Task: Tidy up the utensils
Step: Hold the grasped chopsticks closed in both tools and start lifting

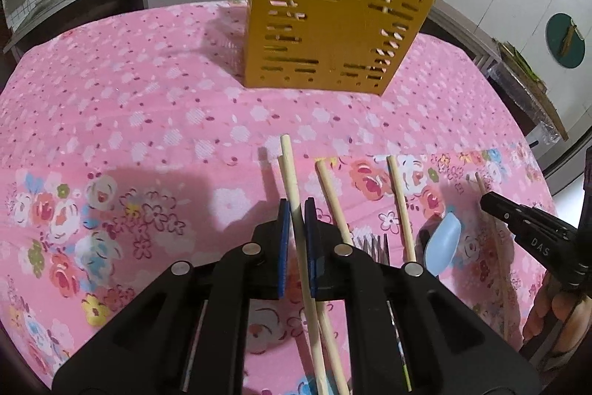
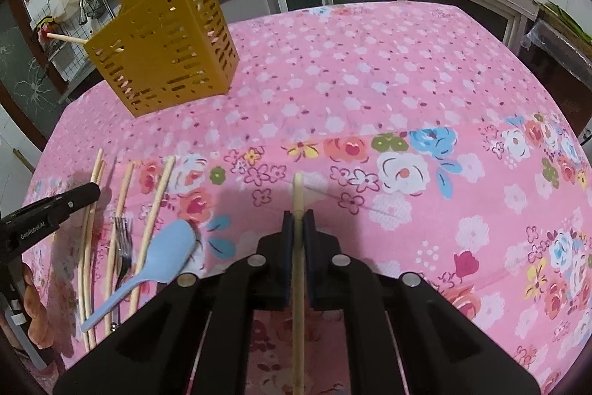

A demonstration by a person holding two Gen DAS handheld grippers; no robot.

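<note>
Left wrist: left claw [image 1: 298, 210] pinches chopstick [image 1: 292, 180] (right likewise).

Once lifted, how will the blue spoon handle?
The blue spoon looks like plastic: probably light and stiff. Its smooth, thin handle may slip or pivot in a claw. It lies across a chopstick beside the fork, so lifting could nudge them.

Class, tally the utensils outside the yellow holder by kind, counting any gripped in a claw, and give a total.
Chopsticks: 5
Fork: 1
Blue spoon: 1
Total: 7
</note>
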